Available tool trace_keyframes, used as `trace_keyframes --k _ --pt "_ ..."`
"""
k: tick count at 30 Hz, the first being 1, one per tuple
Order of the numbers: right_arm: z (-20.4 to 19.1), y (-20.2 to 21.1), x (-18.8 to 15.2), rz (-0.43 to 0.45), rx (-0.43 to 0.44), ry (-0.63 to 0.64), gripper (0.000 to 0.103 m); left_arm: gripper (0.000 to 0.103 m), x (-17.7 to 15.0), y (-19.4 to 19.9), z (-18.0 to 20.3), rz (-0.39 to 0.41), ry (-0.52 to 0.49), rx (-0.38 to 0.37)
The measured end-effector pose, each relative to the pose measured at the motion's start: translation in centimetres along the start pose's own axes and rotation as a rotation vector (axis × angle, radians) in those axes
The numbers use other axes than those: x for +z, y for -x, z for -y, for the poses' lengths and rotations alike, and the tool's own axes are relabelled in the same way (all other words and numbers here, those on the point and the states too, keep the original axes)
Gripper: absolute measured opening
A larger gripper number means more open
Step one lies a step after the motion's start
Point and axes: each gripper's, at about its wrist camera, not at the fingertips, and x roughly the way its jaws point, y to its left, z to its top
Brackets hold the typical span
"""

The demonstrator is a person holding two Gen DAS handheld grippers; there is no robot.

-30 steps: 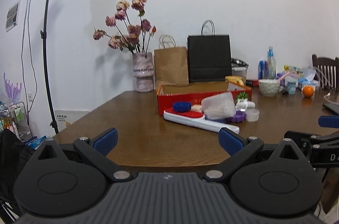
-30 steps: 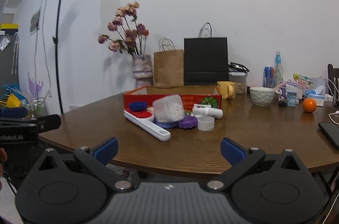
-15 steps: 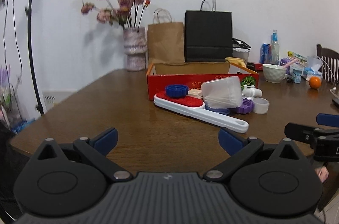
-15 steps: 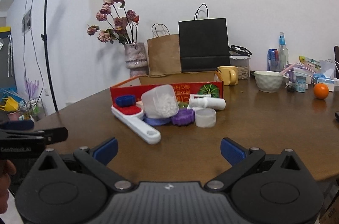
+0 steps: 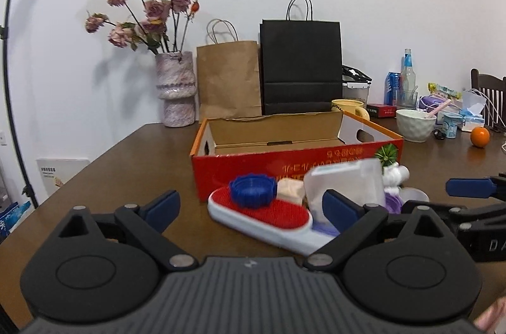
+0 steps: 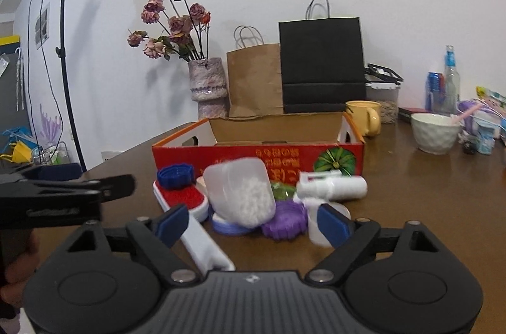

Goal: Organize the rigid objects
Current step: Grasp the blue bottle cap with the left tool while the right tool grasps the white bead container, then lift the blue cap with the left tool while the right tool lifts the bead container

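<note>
1. Against the front wall of the red cardboard box point(image 6: 257, 155), on the brown table point(image 6: 411, 201), lies a small heap of hard plastic things, none of them yet put away.
2. From the right wrist view the heap holds a white brush with a red pad point(image 6: 186, 207), a blue cap point(image 6: 175, 175) resting on its head, a clear tub of white pellets point(image 6: 240, 193) tipped on its side, a purple ridged lid point(image 6: 284, 220), a white tube point(image 6: 332, 188) and a small translucent cup point(image 6: 319, 223) (partly hidden behind a fingertip).
3. Inside, the box shows only bare cardboard as far as either camera can see, so I judge the sorting has hardly begun and every piece is left to move.
4. The left gripper point(image 5: 249, 204) has its jaws wide apart and just starting to close; the brush head and blue cap lie ahead between the fingertips, but nothing is touched or held.
5. The right gripper point(image 6: 253, 221) is narrowing faster, its jaws closing; the tub and the purple lid sit ahead between the fingertips, and the pads press on nothing.
6. Both tools are low over the table edge and aimed at the heap, the left one visible at the left border of the right view.
7. My guess is that a first pick comes next, likely the tub or brush.
</note>
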Motion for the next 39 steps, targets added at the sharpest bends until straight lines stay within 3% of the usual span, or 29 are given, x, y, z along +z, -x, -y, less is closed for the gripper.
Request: trace_keyframes --k 5,12,15,20,22,23,31,39 --pt "-0.2 -3.2 1.5 -0.026 0.036 0.021 0.074 0.087 0.8 -4.4 -0.3 -0.077 0.001 -0.013" --pt "-0.6 -7.0 2.7 -0.059 0.073 0.052 0.074 0.080 1.3 -8.9 -1.3 -0.137 -0.005 -0.035" --pt "-0.5 -8.2 3.0 -0.072 0.092 0.053 0.060 0.074 1.3 -10.1 -1.3 -0.154 -0.004 -0.044" --pt "-0.1 -9.5 2.6 -0.093 0.123 0.030 0.055 0.062 0.7 -11.5 -1.2 -0.199 -0.008 -0.047" --pt "-0.2 -9.6 2.4 -0.100 0.133 0.030 0.051 0.055 0.5 -11.5 -1.3 -0.199 -0.002 -0.049" --pt "-0.2 -9.7 2.4 -0.101 0.141 0.028 0.045 0.055 0.5 -11.5 -1.3 -0.197 0.000 -0.051" --pt "-0.9 -8.3 2.6 -0.064 0.150 0.038 0.044 0.055 1.1 -9.5 -0.7 -0.148 -0.015 -0.029" --pt "-1.3 -3.3 3.8 0.033 0.124 0.052 0.044 0.055 2.4 -3.8 -0.7 -0.050 -0.005 0.028"
